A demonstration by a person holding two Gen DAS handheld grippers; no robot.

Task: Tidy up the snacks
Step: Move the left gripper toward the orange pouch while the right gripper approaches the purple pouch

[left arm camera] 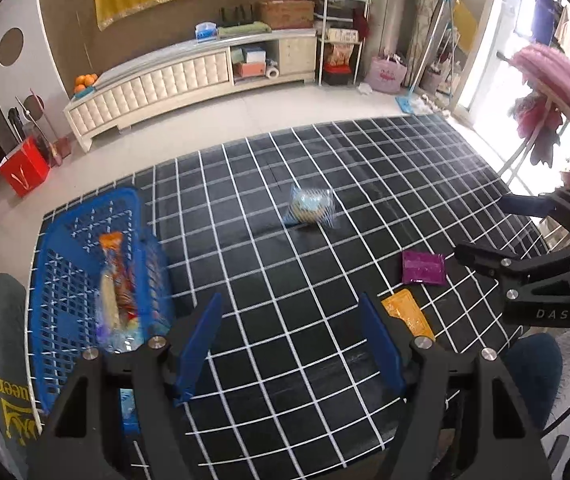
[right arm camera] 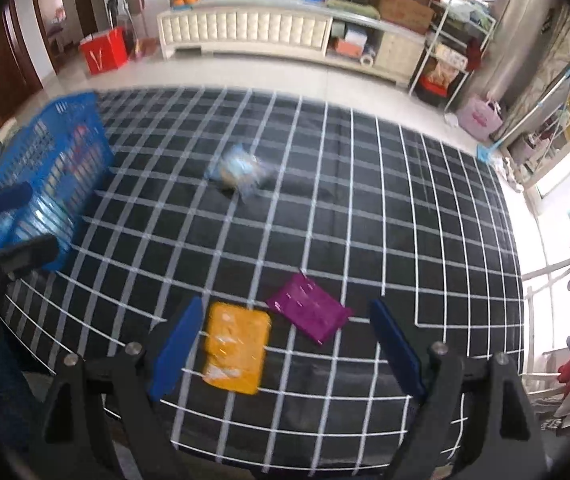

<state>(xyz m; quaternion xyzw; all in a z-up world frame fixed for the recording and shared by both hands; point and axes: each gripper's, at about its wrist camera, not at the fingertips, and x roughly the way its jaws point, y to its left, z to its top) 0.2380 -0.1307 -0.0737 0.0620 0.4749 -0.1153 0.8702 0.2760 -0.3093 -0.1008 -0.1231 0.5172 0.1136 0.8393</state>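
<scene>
- Left wrist view: the left gripper (left arm camera: 289, 344) hangs over the black grid-patterned tablecloth (left arm camera: 325, 184) with its blue pads spread apart and nothing between them, only bare cloth
- Just to its left sits the blue basket (left arm camera: 69, 264), already holding an orange-topped snack packet (left arm camera: 115, 276) and some clear-wrapped items I cannot make out
- Three snacks are left on the cloth: a pale blue netted pouch (left arm camera: 311, 208) mid-table, a purple sachet (left arm camera: 423, 267) and an orange sachet (left arm camera: 407, 316) just beside it on the near right
- The right gripper (left arm camera: 481, 226) enters from the right edge, jaws parted and empty; its body carries the letters "DAS"
- A dark green fabric at the lower left shows yellow lettering ending in "ueen", the rest hidden
- Right wrist view: the right gripper (right arm camera: 285, 340) is tilted down over the two sachets, jaws released wide and gripping nothing; the orange sachet (right arm camera: 235, 350) lies near the left pad and the purple sachet (right arm camera: 311, 312) lies between the pads, farther out
- The netted pouch (right arm camera: 241, 170) is blurred farther out, the blue basket (right arm camera: 45, 172) at the far left, with the left gripper (right arm camera: 17, 220) in front of it
- Judged step: sorting is partway, and the right hand seems to be lining up on a sachet
- The next move calls for dropping lower, centring one flat sachet between the pads, and pinching an edge since it lies flush on the cloth
- Printing on the sachets is too blurred to read
</scene>
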